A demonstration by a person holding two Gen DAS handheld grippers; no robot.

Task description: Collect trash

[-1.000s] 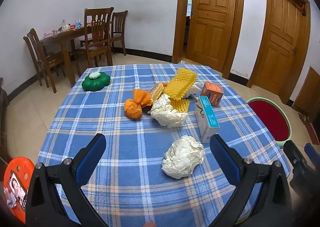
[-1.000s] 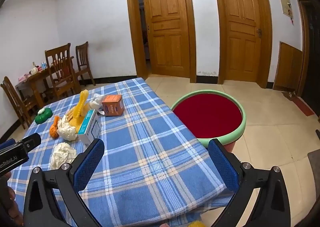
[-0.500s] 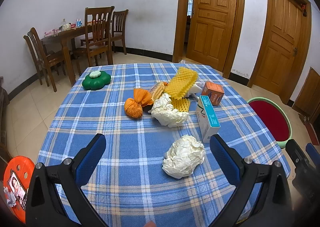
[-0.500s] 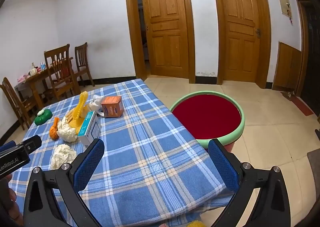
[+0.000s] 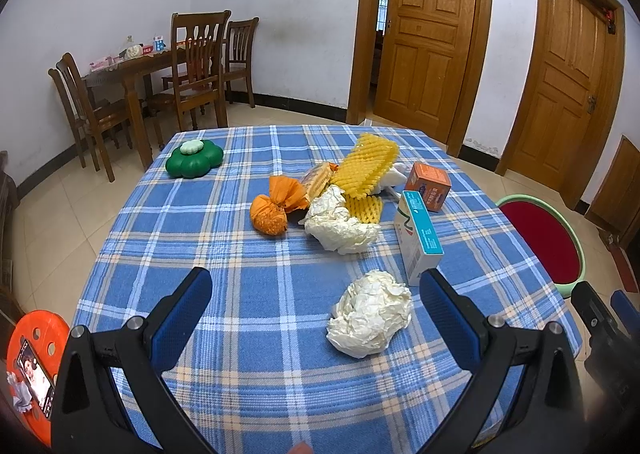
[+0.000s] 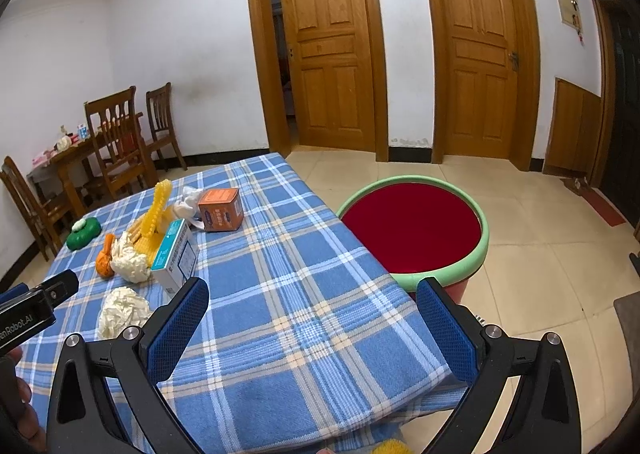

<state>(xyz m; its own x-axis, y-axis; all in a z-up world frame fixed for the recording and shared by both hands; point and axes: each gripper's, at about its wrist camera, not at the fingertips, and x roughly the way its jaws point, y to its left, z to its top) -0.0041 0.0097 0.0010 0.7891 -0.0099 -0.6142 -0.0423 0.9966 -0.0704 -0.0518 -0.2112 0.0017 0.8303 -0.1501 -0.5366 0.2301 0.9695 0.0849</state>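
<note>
Little has changed — I've barely shifted either view.
Left gripper [image 5: 316, 310] and right gripper [image 6: 312, 318] gape wide, empty; teal box [image 5: 418, 236] lies lengthwise toward upper frame — crumpled paper [image 5: 370, 312] nearest.

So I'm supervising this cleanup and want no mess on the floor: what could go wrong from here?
1. The nearest crumpled paper ball is light; the open left tongs could push it away instead of gripping it.
2. The upright teal-topped carton stands close behind it, so a deep reach may topple it.
3. The red bin sits below the table edge, apart from it; an early release could miss.
</note>
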